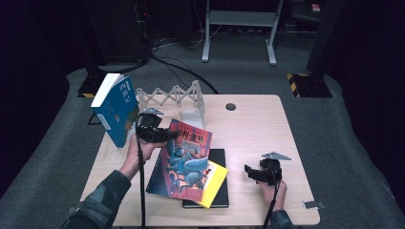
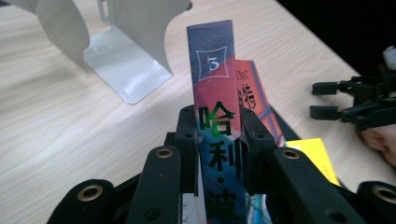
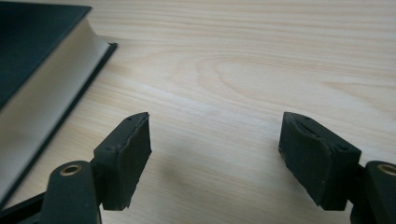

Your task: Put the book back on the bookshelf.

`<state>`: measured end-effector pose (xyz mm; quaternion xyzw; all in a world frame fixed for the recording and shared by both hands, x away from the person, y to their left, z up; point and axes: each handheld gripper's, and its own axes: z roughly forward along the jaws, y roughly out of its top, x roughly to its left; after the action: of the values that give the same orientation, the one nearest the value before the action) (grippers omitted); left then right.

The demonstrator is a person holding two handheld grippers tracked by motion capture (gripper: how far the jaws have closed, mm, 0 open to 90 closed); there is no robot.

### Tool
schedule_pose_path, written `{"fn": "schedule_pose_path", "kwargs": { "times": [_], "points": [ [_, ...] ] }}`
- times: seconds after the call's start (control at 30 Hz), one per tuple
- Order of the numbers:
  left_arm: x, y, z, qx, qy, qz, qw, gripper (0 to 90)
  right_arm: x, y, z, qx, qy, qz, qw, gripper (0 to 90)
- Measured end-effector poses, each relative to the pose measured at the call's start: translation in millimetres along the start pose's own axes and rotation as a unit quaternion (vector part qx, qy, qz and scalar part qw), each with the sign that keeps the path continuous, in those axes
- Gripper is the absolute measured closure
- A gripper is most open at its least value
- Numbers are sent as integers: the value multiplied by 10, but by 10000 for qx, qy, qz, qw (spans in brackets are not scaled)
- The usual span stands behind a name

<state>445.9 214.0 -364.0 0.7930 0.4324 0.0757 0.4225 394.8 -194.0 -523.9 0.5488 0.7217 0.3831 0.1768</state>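
2 books beneath, bookend near

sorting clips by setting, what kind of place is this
Probably a lab or studio set up for recording: a wooden table on grey carpet amid dark surroundings, cables trailing over the floor, and a metal stand behind. Books and a white book rack are the props.

Books and a rack sharing a table

A red-and-blue illustrated paperback is lying tilted over a yellow book and a black hardcover at centre frame; a white zigzag metal rack is standing behind, upper centre.
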Motion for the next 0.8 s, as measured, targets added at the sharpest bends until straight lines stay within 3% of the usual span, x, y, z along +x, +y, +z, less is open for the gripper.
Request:
{"fn": "schedule_pose_path", "kwargs": {
  "times": [0.07,0.2,0.47,0.53,0.63,0.73,0.77,0.8],
  "points": [
    [-27,40,-63,-54,-3,60,10000,739,1,-22,4,-40,-174,-228,9996,240],
    [-68,128,-211,-191,-11,176,9997,746,33,-21,31,-11,-254,-378,9990,213],
    [-130,263,-508,-509,-38,293,9983,746,72,-31,52,-2,-430,-587,9974,210],
    [-176,338,-651,-632,-25,464,9969,746,100,-29,65,65,-465,-666,9967,191],
    [-199,385,-738,-749,15,535,9958,746,101,-29,65,66,-468,-668,9966,189],
    [-213,463,-867,-869,222,726,9933,746,99,-28,69,66,-469,-667,9966,168],
    [-213,463,-867,-869,222,726,9933,746,99,-28,69,66,-469,-667,9966,168],
    [-213,469,-892,-938,352,717,9924,746,99,-28,69,71,-477,-664,9966,166]
  ]
}}
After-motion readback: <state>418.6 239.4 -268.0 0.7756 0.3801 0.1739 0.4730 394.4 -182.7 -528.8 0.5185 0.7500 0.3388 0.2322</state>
